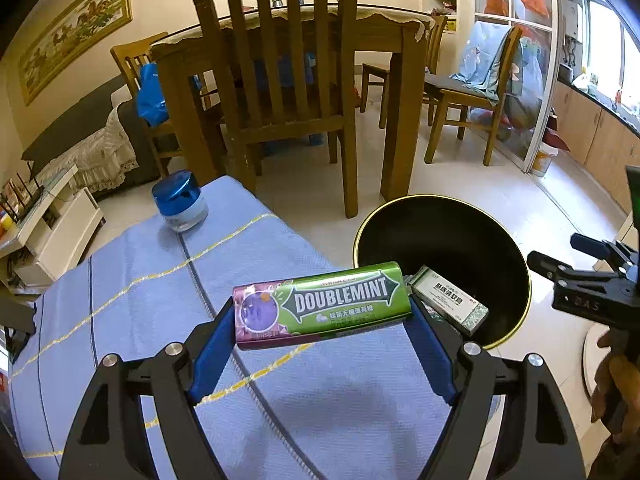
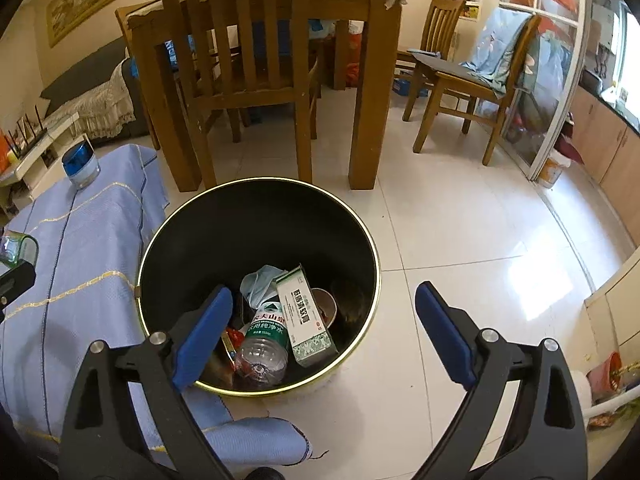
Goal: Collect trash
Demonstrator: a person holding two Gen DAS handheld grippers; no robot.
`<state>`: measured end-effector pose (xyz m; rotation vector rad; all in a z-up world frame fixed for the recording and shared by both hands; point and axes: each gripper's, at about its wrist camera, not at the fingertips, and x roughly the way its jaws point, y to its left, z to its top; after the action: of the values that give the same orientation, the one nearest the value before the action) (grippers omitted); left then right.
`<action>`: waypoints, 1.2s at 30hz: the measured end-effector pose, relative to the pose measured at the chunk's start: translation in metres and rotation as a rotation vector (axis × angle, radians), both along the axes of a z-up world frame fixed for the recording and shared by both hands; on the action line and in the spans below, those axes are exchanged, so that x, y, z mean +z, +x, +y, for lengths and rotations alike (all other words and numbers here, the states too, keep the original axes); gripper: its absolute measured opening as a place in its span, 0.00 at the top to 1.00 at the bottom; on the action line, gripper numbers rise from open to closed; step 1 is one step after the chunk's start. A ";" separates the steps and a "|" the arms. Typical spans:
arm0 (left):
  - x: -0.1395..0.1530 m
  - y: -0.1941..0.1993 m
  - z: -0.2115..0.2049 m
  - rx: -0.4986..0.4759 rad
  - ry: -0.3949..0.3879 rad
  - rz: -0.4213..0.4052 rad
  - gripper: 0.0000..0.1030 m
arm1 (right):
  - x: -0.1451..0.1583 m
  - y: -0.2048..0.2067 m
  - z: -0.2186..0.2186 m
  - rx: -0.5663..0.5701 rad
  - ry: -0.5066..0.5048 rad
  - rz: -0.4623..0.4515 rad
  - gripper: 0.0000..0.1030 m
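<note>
My left gripper (image 1: 322, 312) is shut on a green Doublemint gum pack (image 1: 322, 306), held lengthwise above the blue cloth (image 1: 160, 280) near the table's right edge, just left of the black bin (image 1: 460, 232). My right gripper (image 2: 324, 312) is open and empty above the bin (image 2: 260, 216). The bin holds a plastic water bottle (image 2: 262, 344), a white and green medicine box (image 2: 306, 316), a pale crumpled cloth (image 2: 260, 280) and other scraps. The medicine box also shows in the left wrist view (image 1: 448, 300). The right gripper's body shows at the right of the left wrist view (image 1: 592, 280).
A jar with a blue lid (image 1: 180, 202) stands at the far end of the cloth; it also shows in the right wrist view (image 2: 81, 166). A wooden chair (image 1: 280, 80) and dining table (image 1: 380, 32) stand behind the bin. White tiled floor (image 2: 460, 240) lies to the right.
</note>
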<state>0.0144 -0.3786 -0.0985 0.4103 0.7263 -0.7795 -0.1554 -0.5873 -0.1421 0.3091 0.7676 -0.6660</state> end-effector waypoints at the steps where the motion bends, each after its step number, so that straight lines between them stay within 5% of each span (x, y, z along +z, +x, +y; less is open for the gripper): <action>1: 0.001 0.000 -0.006 -0.007 -0.001 0.002 0.24 | -0.001 -0.002 -0.001 -0.004 0.004 -0.003 0.11; 9: 0.009 0.000 -0.075 -0.202 -0.004 0.075 0.23 | -0.006 -0.029 -0.012 -0.061 0.069 -0.048 0.11; 16: 0.006 0.008 -0.051 -0.166 -0.034 0.089 0.17 | -0.010 -0.046 -0.014 -0.087 0.085 -0.047 0.11; 22: 0.031 0.007 -0.028 -0.152 -0.064 0.060 0.17 | 0.001 -0.038 0.009 -0.045 0.078 -0.060 0.11; 27: 0.052 0.005 0.032 -0.031 -0.051 -0.074 0.17 | 0.018 -0.013 0.046 0.040 0.062 -0.071 0.08; 36: 0.096 0.024 0.217 0.378 0.011 -0.238 0.06 | 0.062 0.070 0.169 0.316 0.075 -0.142 0.05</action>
<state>0.0379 -0.1613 -0.0025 0.3546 0.5620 -0.3630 -0.0855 -0.4178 -0.0801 0.2923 0.6879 -0.3145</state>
